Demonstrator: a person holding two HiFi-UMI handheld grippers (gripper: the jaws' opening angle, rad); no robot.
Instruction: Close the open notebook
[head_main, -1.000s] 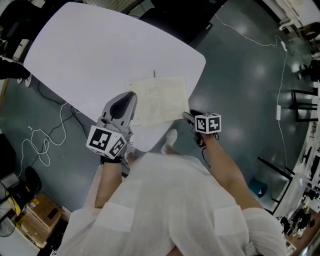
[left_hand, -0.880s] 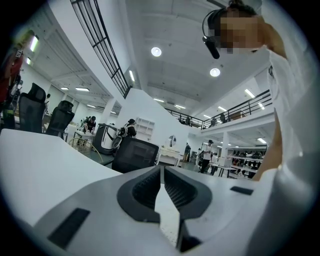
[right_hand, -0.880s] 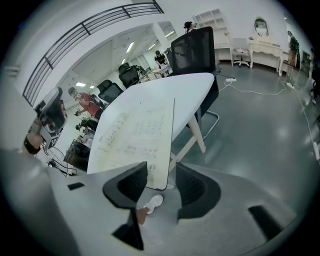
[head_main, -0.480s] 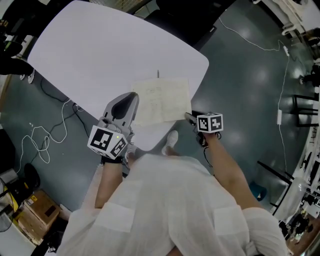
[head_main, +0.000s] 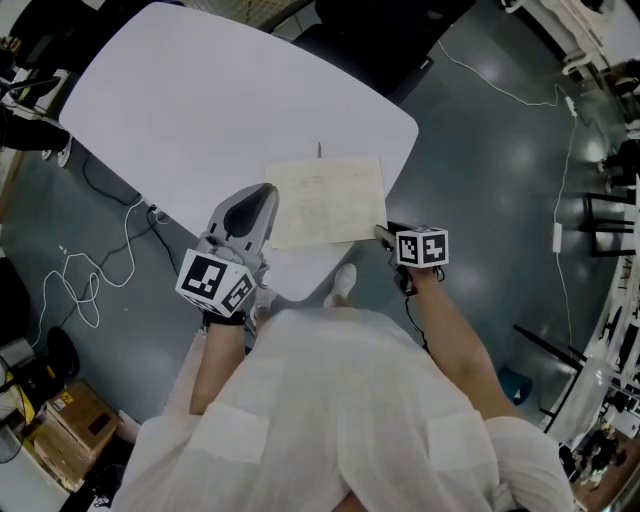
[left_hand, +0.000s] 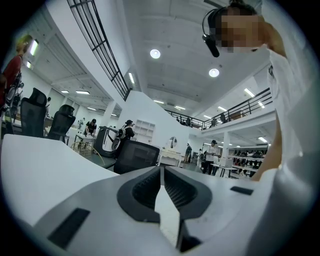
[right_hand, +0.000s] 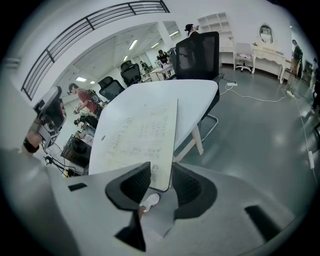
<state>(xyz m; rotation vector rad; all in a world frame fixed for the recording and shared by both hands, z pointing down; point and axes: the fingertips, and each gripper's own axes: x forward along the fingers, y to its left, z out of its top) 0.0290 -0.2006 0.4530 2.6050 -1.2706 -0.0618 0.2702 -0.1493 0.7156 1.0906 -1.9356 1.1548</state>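
R claw (head_main: 384, 235) sits at the table's (head_main: 190, 110) near-right edge, pointing steeply down. Its jaws are partly apart and have just been closing in. In the R gripper view the near-right corner of the notebook (right_hand: 142, 135) stands btw them, the written page facing the left pad and the dark page edge just beside the right pad (right_hand: 186, 187). The sheet nearly fills the gap. No clear squeeze shows on either side, so I read it as straddling the corner, not clamped. Through the gap below the corner a white shoe (right_hand: 149, 201) shows on the grey floor.

Notebook (head_main: 326, 200) lies open and flat on the white table, pale pages w/ faint writing, up by the table's right-hand edge. Its near-right corner pokes out past that edge, which is where R claw (right_hand: 160, 174) meets it. The rest of the book rests on the tabletop (right_hand: 197, 97).

L claw (head_main: 266, 190) hangs level over the table's near edge, just beside the notebook's left side. I can't tell from the head view whether it touches the page. In the L gripper view its jaws are together, ribbed pads meeting in a thin line at the tips, w/ nothing btw them. L claw (left_hand: 161, 172) looks out across the bare tabletop (left_hand: 45, 170) toward the room.
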